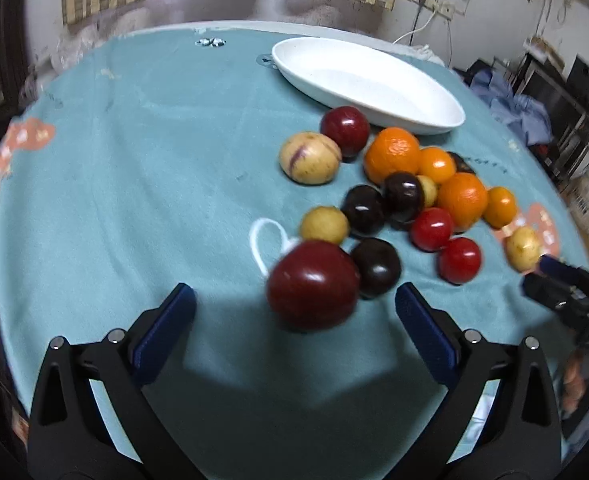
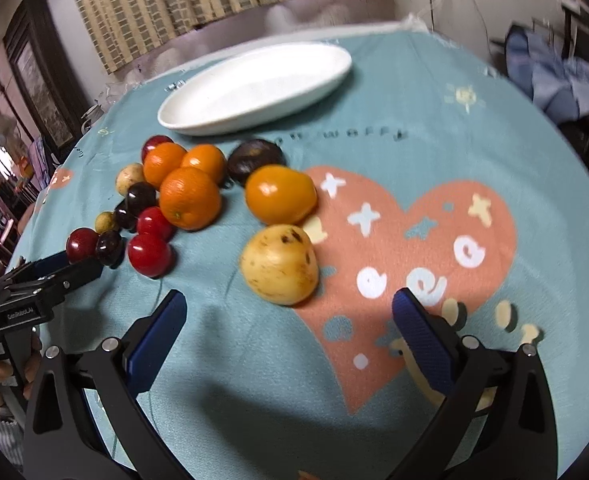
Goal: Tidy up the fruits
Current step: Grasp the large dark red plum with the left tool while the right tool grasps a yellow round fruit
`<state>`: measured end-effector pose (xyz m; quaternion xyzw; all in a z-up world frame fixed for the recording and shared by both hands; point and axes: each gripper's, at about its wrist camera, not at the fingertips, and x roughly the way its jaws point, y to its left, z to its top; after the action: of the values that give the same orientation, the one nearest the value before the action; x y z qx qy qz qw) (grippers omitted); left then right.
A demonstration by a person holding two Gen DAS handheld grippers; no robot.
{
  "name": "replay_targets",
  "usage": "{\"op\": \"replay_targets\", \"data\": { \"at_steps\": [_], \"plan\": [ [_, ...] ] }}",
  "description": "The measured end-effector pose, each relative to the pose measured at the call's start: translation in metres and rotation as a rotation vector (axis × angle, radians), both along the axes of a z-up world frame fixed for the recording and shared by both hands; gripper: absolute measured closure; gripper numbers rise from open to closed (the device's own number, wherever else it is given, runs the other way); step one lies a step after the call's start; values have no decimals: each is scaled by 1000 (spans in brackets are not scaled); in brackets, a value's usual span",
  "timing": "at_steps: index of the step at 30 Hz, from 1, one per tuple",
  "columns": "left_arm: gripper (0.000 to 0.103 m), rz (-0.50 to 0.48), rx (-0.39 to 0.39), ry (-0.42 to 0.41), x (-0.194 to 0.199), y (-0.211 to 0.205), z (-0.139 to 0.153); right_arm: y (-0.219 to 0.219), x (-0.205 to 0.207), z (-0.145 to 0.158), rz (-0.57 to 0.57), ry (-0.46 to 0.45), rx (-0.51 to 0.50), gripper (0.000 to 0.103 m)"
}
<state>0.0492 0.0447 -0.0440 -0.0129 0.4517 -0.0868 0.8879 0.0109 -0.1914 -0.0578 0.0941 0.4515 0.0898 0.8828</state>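
**Both grippers open, dish empty**

Left gripper (image 1: pixel 294 304): jaws wide apart, holding nothing. A dark red plum (image 1: pixel 312 284) lies on the cloth (image 1: pixel 134 140) just ahead, between the fingers and slightly right of centre. Right gripper (image 2: pixel 288 308): jaws likewise spread and empty; a spotted yellow fruit (image 2: pixel 280 264) sits just ahead, roughly centred. White oval dish (image 1: pixel 368 84) holds nothing, long axis slanting across the far side, beyond the fruit pile. Judgement: each jaw pair only needs to advance, then close.

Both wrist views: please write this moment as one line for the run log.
left claw: open, around dark red fruit | right claw: open, near yellow fruit | white dish: holds nothing | fruits on cloth
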Motion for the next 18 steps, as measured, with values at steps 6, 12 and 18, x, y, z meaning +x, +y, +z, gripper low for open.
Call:
{"op": "replay_targets", "data": {
  "at_steps": [6, 12, 18],
  "plan": [
    [2, -38, 111, -94, -2, -13, 10, -8, -2, 0, 2, -7, 62, 1],
    [23, -142, 96, -105, 0, -28, 12, -19, -4, 7, 58, -33, 138, 1],
    [37, -169, 57, -87, -1, -26, 8, 13, -13, 17, 173, -123, -33, 1]
  ]
}}
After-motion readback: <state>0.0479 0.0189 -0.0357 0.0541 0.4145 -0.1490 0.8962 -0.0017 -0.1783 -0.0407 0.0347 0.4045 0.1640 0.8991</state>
